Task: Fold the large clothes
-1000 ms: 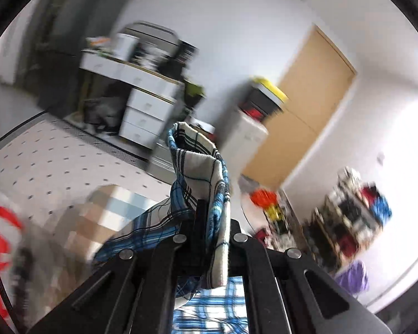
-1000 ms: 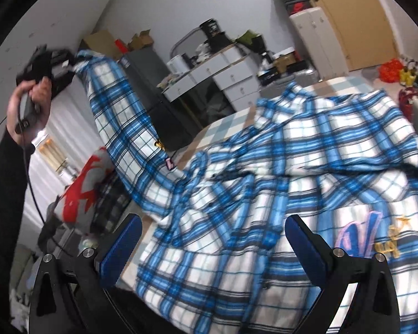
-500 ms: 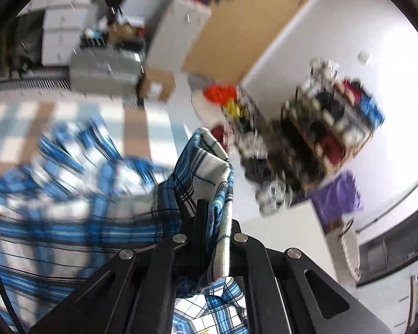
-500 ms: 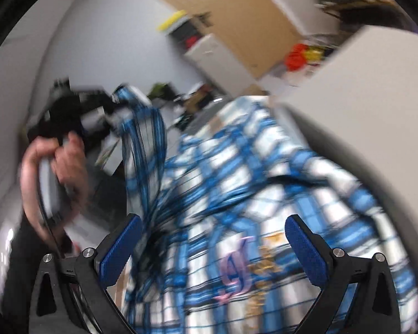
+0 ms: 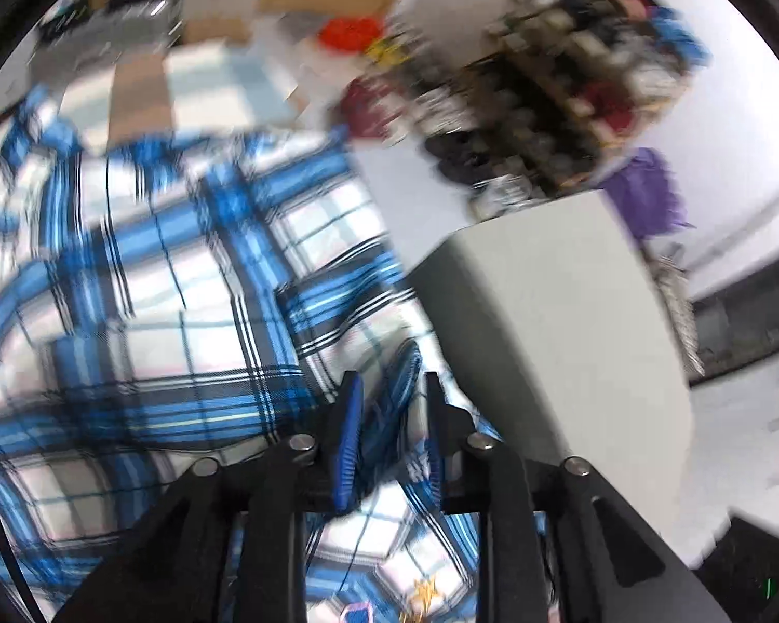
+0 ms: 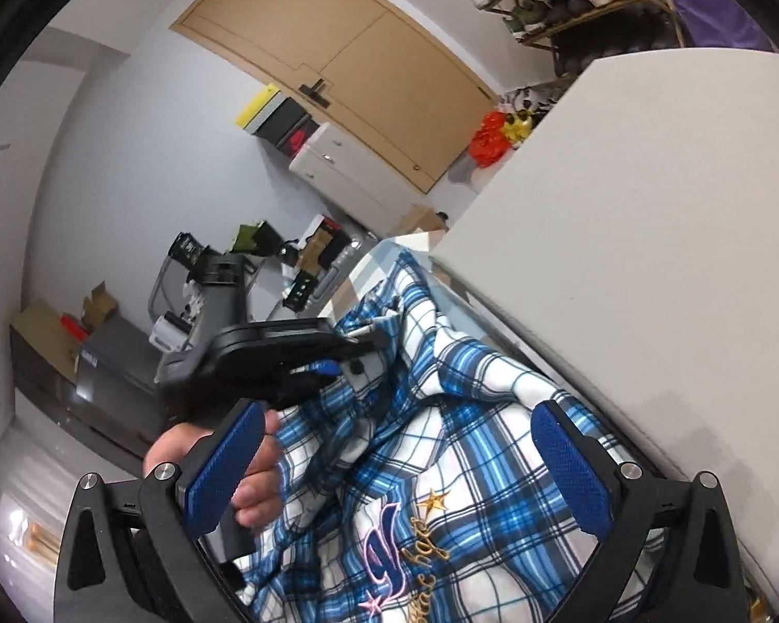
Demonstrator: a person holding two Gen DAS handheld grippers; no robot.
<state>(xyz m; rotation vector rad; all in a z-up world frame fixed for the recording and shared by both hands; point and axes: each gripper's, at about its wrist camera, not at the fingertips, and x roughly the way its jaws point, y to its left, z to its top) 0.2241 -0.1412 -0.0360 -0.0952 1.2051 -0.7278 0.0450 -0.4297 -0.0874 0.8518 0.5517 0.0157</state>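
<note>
A blue, white and black plaid shirt [image 5: 145, 285] lies spread over the checked surface. My left gripper [image 5: 389, 389] is down on the shirt with its jaws a little apart; a blue fold of the sleeve stands between them. In the right wrist view the shirt [image 6: 472, 472] shows an embroidered logo [image 6: 405, 545], and the left gripper [image 6: 368, 342] is held low over the shirt's upper part. My right gripper [image 6: 405, 446] is wide open and empty above the logo.
A white cabinet [image 6: 649, 239] stands against the shirt's right side; it also shows in the left wrist view [image 5: 555, 311]. A shoe rack [image 5: 571, 67], a tan door [image 6: 348, 62], white drawers [image 6: 353, 171] and a cluttered desk [image 6: 265, 270] lie beyond.
My left gripper has swung down from head height onto the shirt, carrying the sleeve over, and its jaws have parted slightly. My right gripper has moved in over the logo, still open.
</note>
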